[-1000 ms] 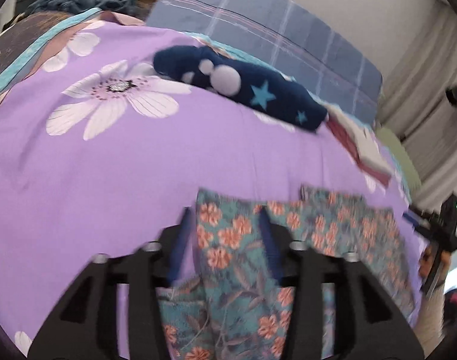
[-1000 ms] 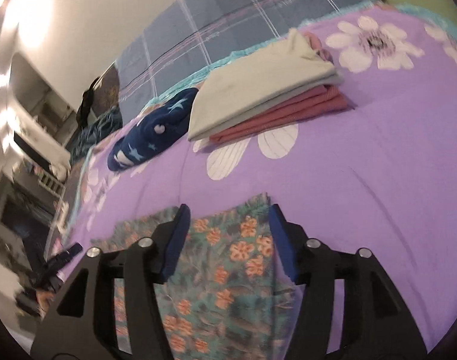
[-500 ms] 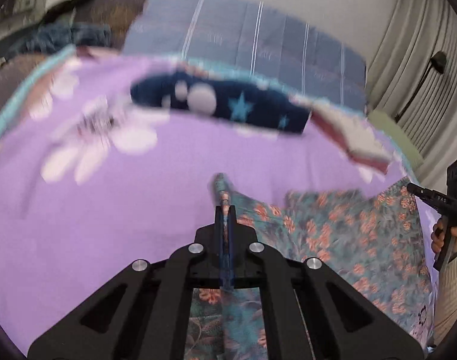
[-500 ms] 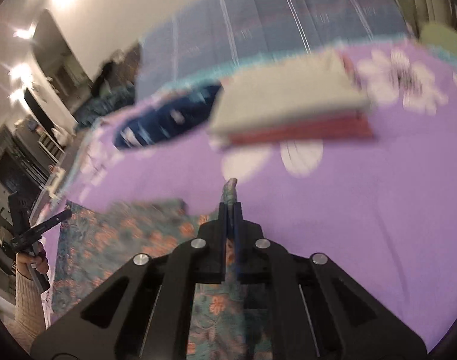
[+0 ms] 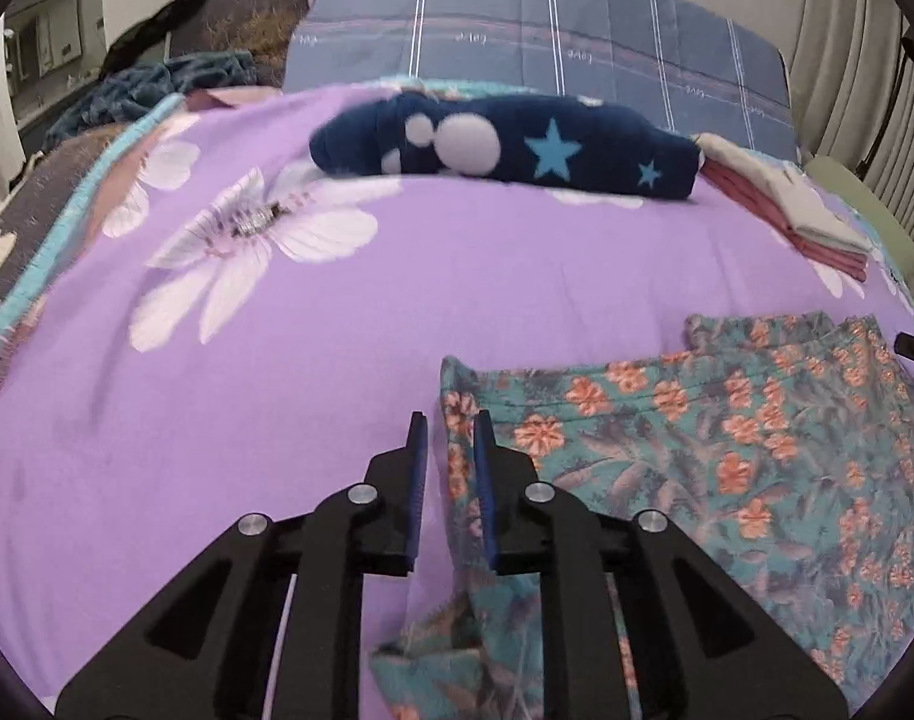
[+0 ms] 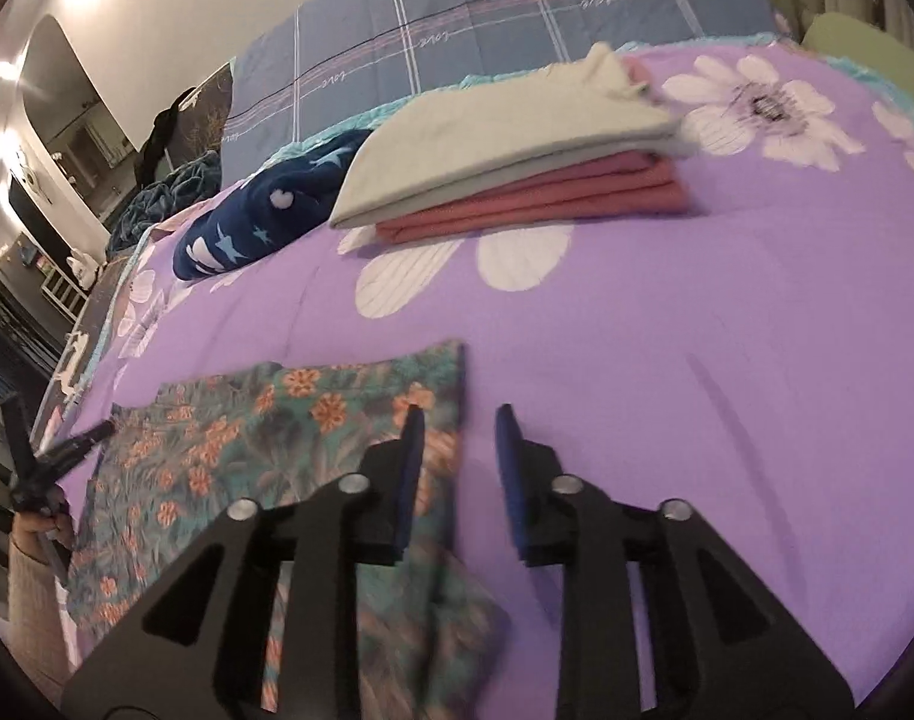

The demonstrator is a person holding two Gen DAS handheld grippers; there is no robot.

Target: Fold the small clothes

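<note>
Teal cotton-like fabric printed with orange flowers, a small garment (image 5: 697,456), lies flat on the purple floral bedspread (image 5: 277,396) directly ahead of both tools, its near edge doubled up toward me. I judge that a fold has just been laid and this is the release. My left gripper (image 5: 450,438) has just been opening; its blue pads (image 5: 418,468) stand a narrow way apart astride the garment's left edge, and I see no pinch on the cloth. My right gripper (image 6: 457,438) has likewise just been opening, somewhat wider; its left pad overlaps the garment's right edge (image 6: 451,372), the other sits over bare bedspread, and nothing is held. The next move, in my judgement, calls for backing both tools clear without dragging the loose hem, then taking fresh hold of an edge for the second fold or lifting the piece to the stack. The garment looks thin and limp, with corners square. Further off lie a folded pile of beige and rose-red cloth (image 6: 517,156) and a rolled navy fleece with stars (image 5: 505,150), before a blue checked pillow (image 5: 547,18).
</note>
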